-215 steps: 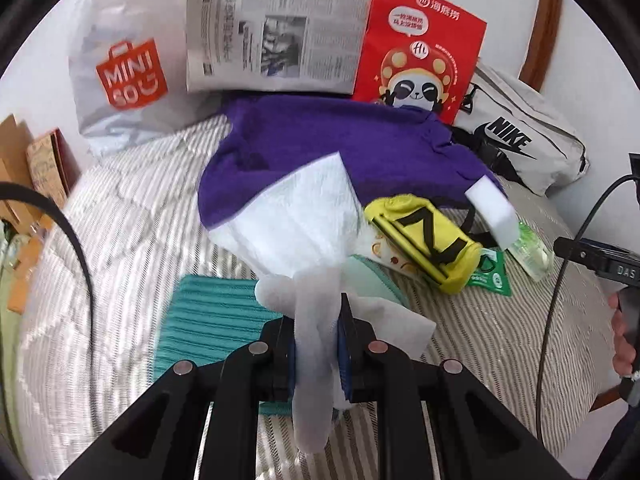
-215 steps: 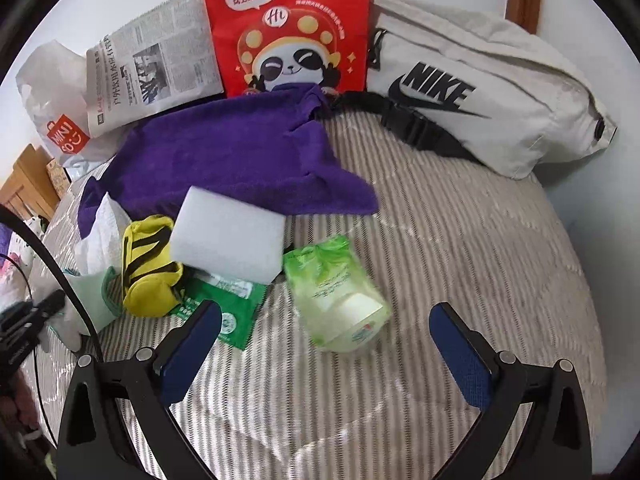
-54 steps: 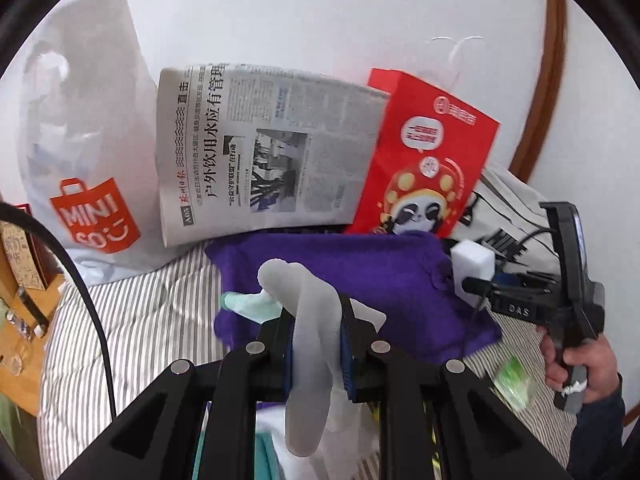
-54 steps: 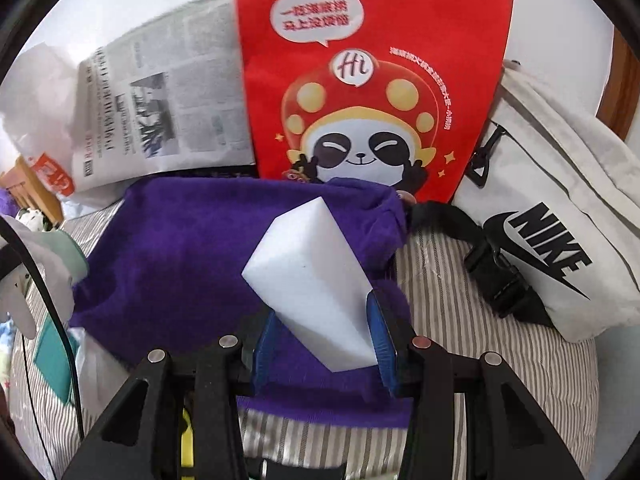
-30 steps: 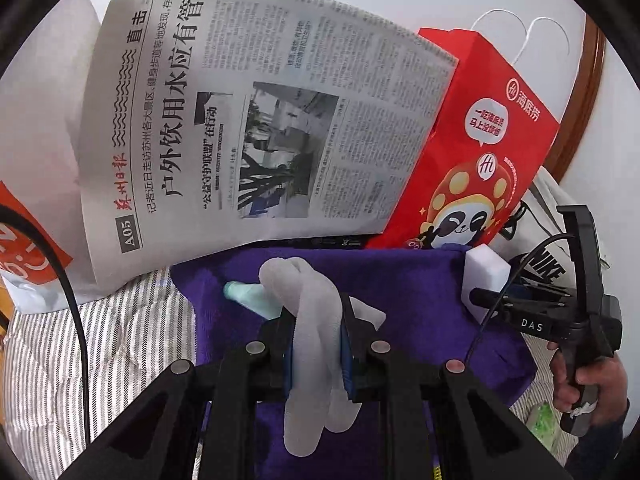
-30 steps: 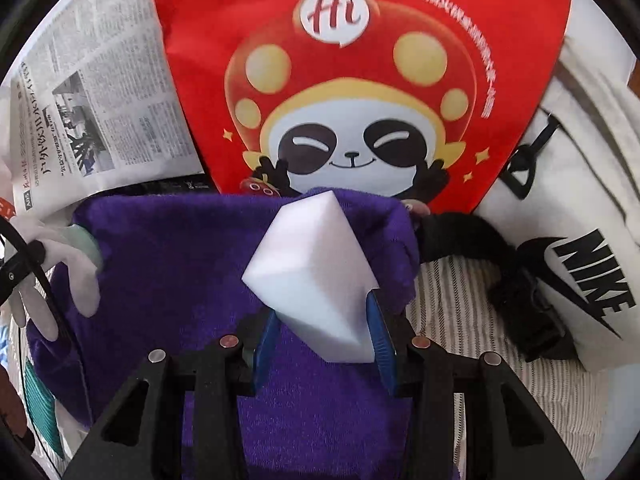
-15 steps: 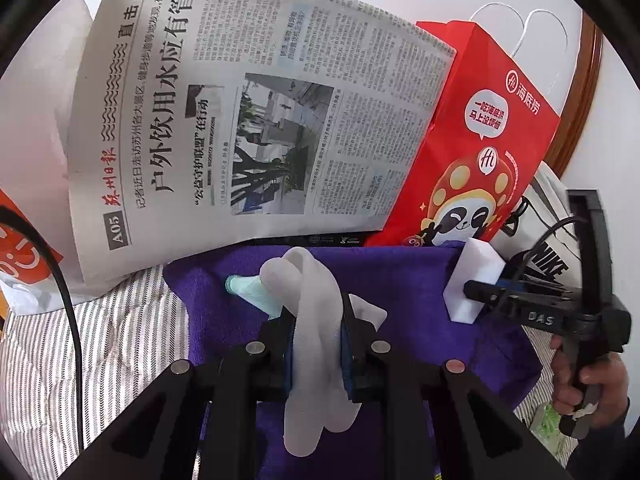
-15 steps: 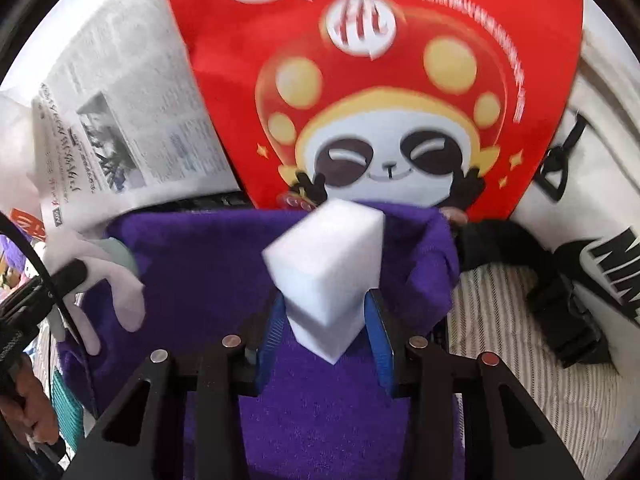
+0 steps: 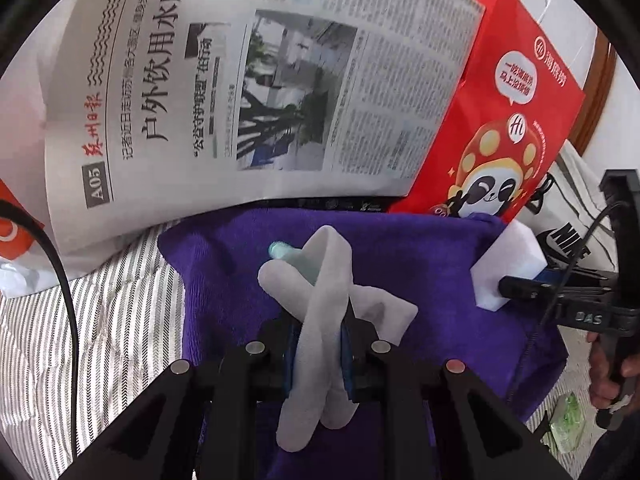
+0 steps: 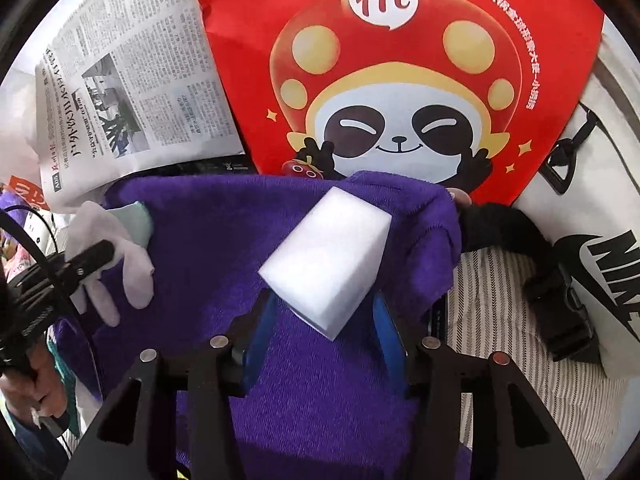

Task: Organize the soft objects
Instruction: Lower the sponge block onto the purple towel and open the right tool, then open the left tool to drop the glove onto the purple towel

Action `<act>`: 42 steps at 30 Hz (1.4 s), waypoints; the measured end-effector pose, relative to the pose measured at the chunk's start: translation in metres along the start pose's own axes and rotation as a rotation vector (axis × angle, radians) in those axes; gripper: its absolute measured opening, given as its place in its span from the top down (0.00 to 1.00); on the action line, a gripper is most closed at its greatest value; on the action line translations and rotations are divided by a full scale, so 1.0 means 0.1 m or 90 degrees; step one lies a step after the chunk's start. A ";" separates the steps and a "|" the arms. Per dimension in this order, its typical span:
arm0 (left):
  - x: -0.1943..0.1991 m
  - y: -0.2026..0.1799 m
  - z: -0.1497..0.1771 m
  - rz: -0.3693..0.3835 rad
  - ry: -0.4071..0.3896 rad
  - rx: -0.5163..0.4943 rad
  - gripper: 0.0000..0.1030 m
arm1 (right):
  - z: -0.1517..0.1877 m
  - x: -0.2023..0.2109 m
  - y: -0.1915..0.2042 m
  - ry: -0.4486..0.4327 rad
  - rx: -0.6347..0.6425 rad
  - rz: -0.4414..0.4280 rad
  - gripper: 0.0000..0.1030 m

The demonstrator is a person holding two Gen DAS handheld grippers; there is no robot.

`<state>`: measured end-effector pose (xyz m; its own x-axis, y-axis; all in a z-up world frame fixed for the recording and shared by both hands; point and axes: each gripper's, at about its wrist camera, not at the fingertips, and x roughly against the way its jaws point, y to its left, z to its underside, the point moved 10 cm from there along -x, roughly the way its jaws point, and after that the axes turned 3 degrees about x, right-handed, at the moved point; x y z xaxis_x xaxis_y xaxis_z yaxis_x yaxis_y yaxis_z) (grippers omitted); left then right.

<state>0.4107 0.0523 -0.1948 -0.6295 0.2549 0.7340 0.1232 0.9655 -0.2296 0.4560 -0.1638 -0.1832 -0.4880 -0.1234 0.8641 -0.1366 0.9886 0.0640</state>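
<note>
Sponge (image 10: 326, 258) between my right claw's (image 10: 324, 324) opening jaws, freed to drop onto purple towel (image 10: 224, 240) below; socks (image 9: 320, 320) clamped in left claw (image 9: 319, 354), carried over that same towel for grouping.

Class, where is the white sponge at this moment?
The sponge sits mid-frame in the right wrist view, between the right gripper's opening jaws, over the purple towel, below the red bag.

Two close, downward wrist views, seemingly side by side, sharing purple towel (image 9: 420, 264).
</note>
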 end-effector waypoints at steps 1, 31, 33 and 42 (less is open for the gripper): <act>-0.01 0.00 0.01 -0.001 0.002 -0.002 0.82 | -0.01 0.02 0.00 0.001 0.001 -0.002 0.41; 0.17 -0.21 0.38 -0.102 0.093 -0.104 0.30 | -0.34 1.22 -0.34 -0.148 -0.031 -0.041 0.25; 0.38 -0.29 0.35 -0.091 0.074 -0.114 0.30 | -0.34 1.25 -0.33 -0.153 -0.035 -0.046 0.25; 1.15 0.20 0.67 -0.157 0.047 -0.094 0.22 | -0.31 1.47 0.04 -0.181 0.015 -0.055 0.25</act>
<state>0.2897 0.0973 -0.1581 -0.5979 0.0096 0.8015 0.0866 0.9948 0.0527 0.4104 -0.1755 -0.0402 -0.6955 -0.2298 0.6808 -0.2062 0.9715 0.1173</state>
